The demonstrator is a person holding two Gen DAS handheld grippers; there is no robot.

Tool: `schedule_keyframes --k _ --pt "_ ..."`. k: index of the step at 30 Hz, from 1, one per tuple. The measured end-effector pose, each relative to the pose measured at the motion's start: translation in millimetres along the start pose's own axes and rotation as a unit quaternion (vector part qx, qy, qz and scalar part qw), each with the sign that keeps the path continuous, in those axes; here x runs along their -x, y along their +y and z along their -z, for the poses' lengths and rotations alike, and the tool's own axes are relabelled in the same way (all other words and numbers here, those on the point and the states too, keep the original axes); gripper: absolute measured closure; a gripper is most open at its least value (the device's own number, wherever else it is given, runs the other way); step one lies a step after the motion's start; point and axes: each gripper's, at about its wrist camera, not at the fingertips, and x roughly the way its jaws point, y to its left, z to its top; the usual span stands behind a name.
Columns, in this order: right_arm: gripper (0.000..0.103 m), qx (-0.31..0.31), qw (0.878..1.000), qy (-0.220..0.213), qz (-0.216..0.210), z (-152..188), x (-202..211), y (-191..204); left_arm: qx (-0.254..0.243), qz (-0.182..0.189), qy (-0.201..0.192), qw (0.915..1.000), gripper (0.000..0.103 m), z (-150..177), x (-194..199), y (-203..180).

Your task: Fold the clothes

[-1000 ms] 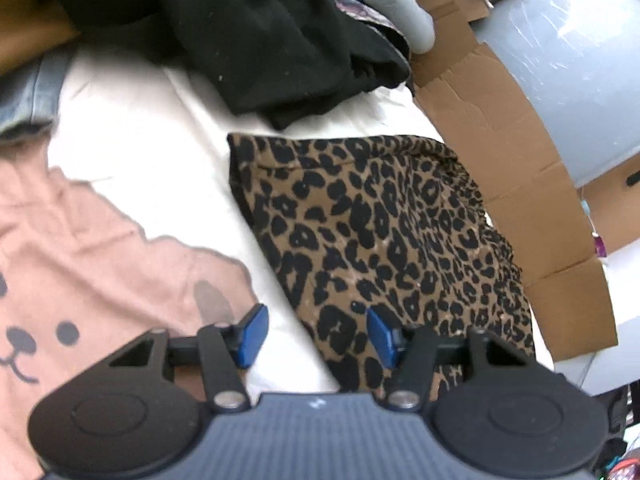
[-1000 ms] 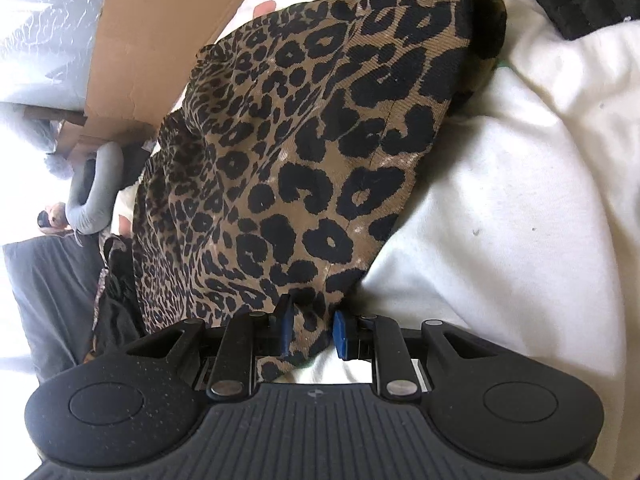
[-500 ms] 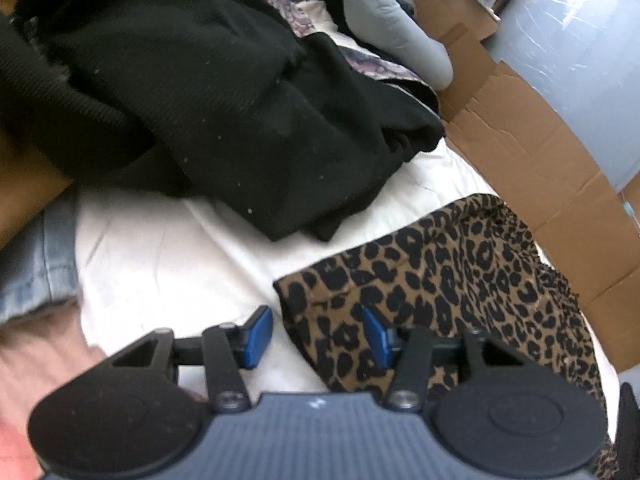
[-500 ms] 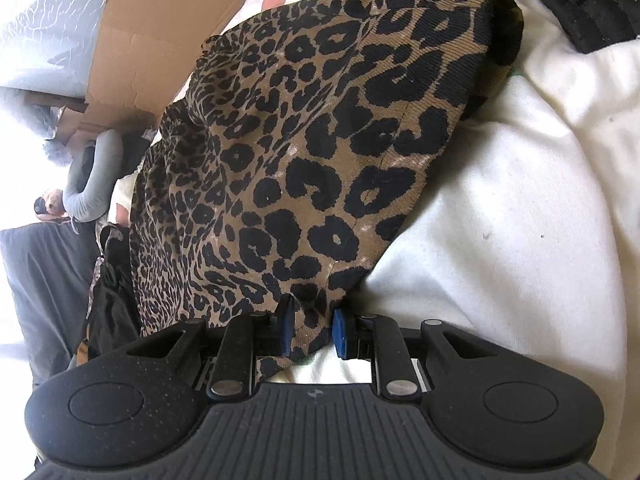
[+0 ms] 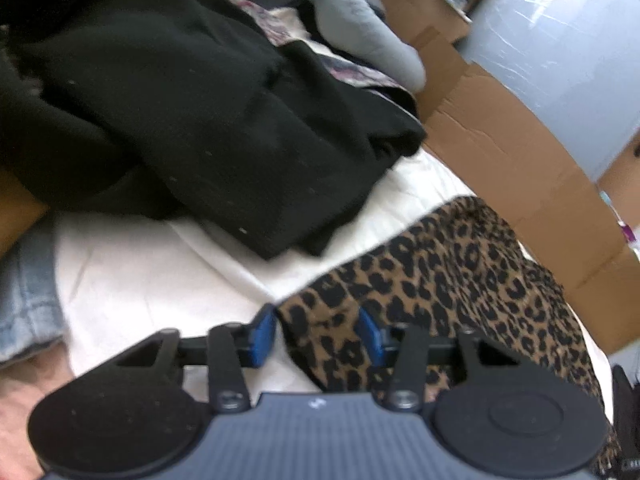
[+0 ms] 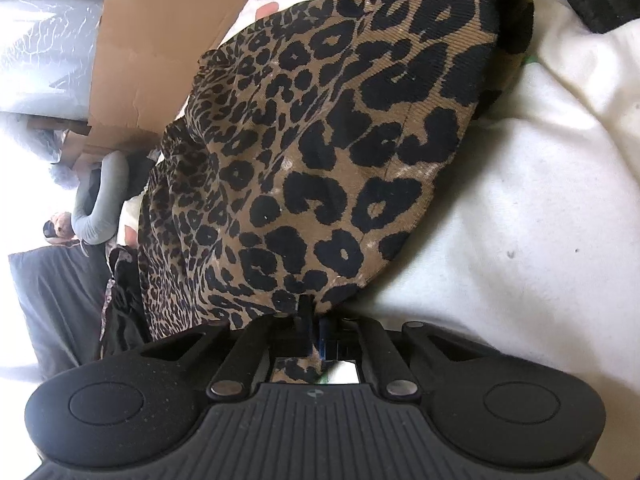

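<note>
A leopard-print garment (image 5: 460, 280) lies on the white bed sheet (image 5: 160, 272). In the left wrist view its near corner sits between the blue pads of my left gripper (image 5: 316, 334). The jaws are closing around that corner, and the pads do not visibly pinch it. In the right wrist view the same garment (image 6: 320, 140) spreads away from me. My right gripper (image 6: 314, 322) is shut on its near edge, which bunches up between the closed pads.
A heap of black clothes (image 5: 200, 120) lies just beyond the leopard garment. Flattened cardboard (image 5: 520, 160) runs along the right side of the bed. Denim (image 5: 24, 300) and a pink garment (image 5: 16, 400) lie at the left. A grey sleeve (image 5: 360, 28) lies at the back.
My left gripper slid along the sheet to the leopard garment's corner and its jaws narrowed around it. The right gripper stayed put and its jaws closed fully on the garment's edge.
</note>
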Motion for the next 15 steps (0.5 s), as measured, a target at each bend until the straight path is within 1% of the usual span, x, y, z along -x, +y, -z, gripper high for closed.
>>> schedule_keyframes --k 1,4,7,10,14,15 --pt "0.102 0.005 1.000 0.000 0.003 0.5 0.6 1.5 -0.005 -0.005 0.002 1.0000 0.098 0.3 -0.1 -0.9" --pt "0.103 0.014 1.000 0.000 0.012 1.3 2.7 6.3 -0.007 -0.009 -0.002 0.9999 0.099 -1.2 4.3 -0.1" --pt "0.103 0.020 1.000 -0.002 0.018 2.8 7.8 11.0 -0.012 -0.011 -0.016 0.9997 0.099 -8.0 14.2 -1.4" --pt "0.103 0.016 1.000 -0.004 0.021 6.8 13.4 10.8 -0.008 -0.005 -0.027 0.9996 0.099 -16.6 21.6 -1.5" --pt "0.103 0.026 0.999 -0.001 0.033 7.8 12.6 9.6 -0.004 -0.003 -0.025 0.9997 0.099 -21.2 24.1 -5.5" --pt "0.103 0.037 0.998 0.001 0.040 7.0 11.0 12.3 -0.001 -0.001 -0.027 0.9996 0.099 -22.1 26.3 -7.7"
